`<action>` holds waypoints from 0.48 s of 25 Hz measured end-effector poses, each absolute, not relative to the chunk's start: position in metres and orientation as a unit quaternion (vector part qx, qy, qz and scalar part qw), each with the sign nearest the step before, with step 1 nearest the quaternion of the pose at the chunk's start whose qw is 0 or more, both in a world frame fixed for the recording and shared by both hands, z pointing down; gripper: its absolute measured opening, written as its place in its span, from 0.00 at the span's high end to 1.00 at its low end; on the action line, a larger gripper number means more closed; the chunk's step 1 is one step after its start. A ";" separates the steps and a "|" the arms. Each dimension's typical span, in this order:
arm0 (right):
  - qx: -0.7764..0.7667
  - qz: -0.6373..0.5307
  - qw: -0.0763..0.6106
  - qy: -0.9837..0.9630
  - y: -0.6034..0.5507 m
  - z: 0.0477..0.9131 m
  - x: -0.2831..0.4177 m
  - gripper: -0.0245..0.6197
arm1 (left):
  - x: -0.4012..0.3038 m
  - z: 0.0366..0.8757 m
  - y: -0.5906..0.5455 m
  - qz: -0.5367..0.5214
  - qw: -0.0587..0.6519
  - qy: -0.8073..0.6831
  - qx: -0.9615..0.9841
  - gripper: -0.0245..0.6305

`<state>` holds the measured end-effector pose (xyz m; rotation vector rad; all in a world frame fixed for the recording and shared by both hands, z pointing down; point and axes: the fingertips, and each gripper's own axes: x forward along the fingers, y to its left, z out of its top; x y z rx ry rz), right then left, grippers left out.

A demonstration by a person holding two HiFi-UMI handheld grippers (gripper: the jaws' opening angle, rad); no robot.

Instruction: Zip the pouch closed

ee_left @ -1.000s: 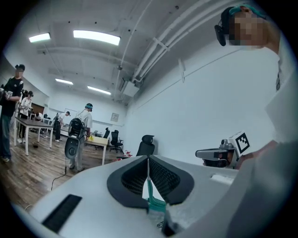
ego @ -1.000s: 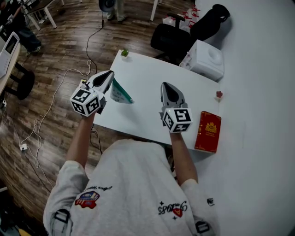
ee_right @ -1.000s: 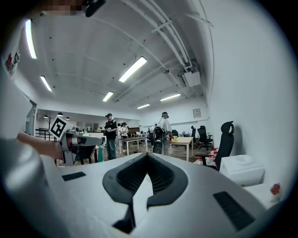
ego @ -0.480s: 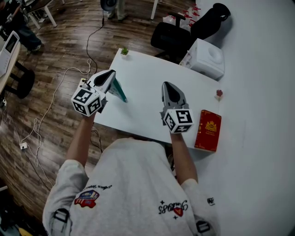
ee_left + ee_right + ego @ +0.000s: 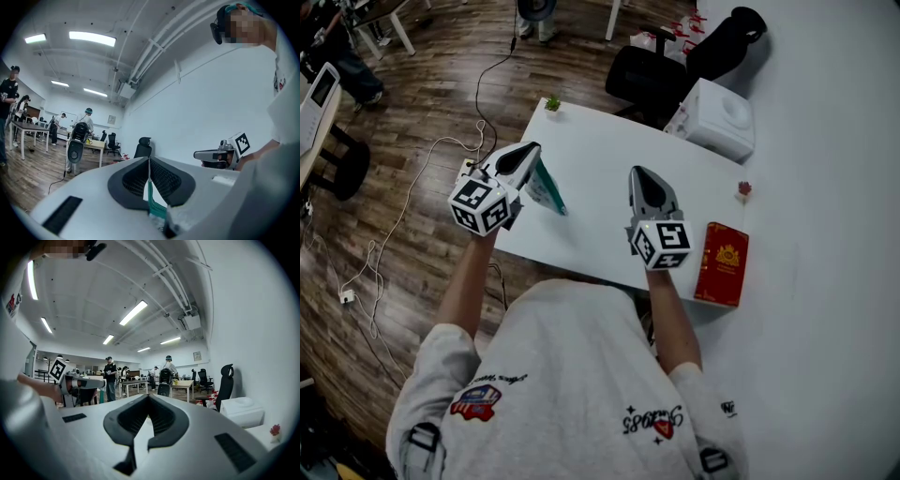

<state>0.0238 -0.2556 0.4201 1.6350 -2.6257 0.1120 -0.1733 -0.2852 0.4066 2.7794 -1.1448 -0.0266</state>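
Observation:
A teal and white pouch (image 5: 547,188) hangs over the white table (image 5: 598,159) from my left gripper (image 5: 531,151), which is held level at the table's left edge. In the left gripper view, the left gripper (image 5: 149,162) is shut, with the pouch's teal edge (image 5: 151,198) pinched between the pads. My right gripper (image 5: 639,173) hovers level over the table's middle, apart from the pouch. Seen in its own view, the right gripper (image 5: 149,397) is shut with nothing between the pads. How far the zip is closed is hidden.
A red book (image 5: 723,264) lies at the table's near right. A white box (image 5: 718,120) stands at the far right, with a black chair (image 5: 649,79) behind it. A small plant (image 5: 551,103) marks the far left corner. Cables trail on the wooden floor (image 5: 412,187).
The hanging pouch has swung, edge-on half a second ago and showing its broad face again now. Both grippers stay nearly still.

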 end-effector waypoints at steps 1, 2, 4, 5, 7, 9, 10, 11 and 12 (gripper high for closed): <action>0.529 0.035 0.024 -0.848 -0.255 0.419 0.024 0.96 | -0.172 0.405 -0.285 -0.010 0.067 -0.379 0.923 0.95; 0.529 0.035 0.023 -0.847 -0.255 0.419 0.024 0.96 | -0.171 0.405 -0.284 -0.010 0.067 -0.378 0.923 0.95; 0.531 0.035 0.024 -0.847 -0.255 0.419 0.024 0.96 | -0.170 0.405 -0.283 -0.009 0.065 -0.377 0.924 0.95; 0.531 0.035 0.025 -0.846 -0.254 0.420 0.025 0.96 | -0.169 0.405 -0.282 -0.009 0.065 -0.377 0.924 0.95; 0.533 0.035 0.028 -0.845 -0.253 0.422 0.026 0.96 | -0.168 0.406 -0.282 -0.010 0.067 -0.377 0.924 0.95; 0.535 0.036 0.029 -0.843 -0.253 0.424 0.026 0.96 | -0.168 0.407 -0.282 -0.012 0.070 -0.377 0.924 0.95; 0.536 0.036 0.030 -0.843 -0.252 0.425 0.026 0.96 | -0.168 0.408 -0.283 -0.012 0.071 -0.376 0.924 0.95; 0.536 0.037 0.030 -0.843 -0.252 0.425 0.026 0.96 | -0.169 0.408 -0.282 -0.012 0.072 -0.376 0.924 0.95; 0.536 0.037 0.030 -0.843 -0.252 0.426 0.025 0.96 | -0.169 0.409 -0.282 -0.012 0.072 -0.376 0.924 0.95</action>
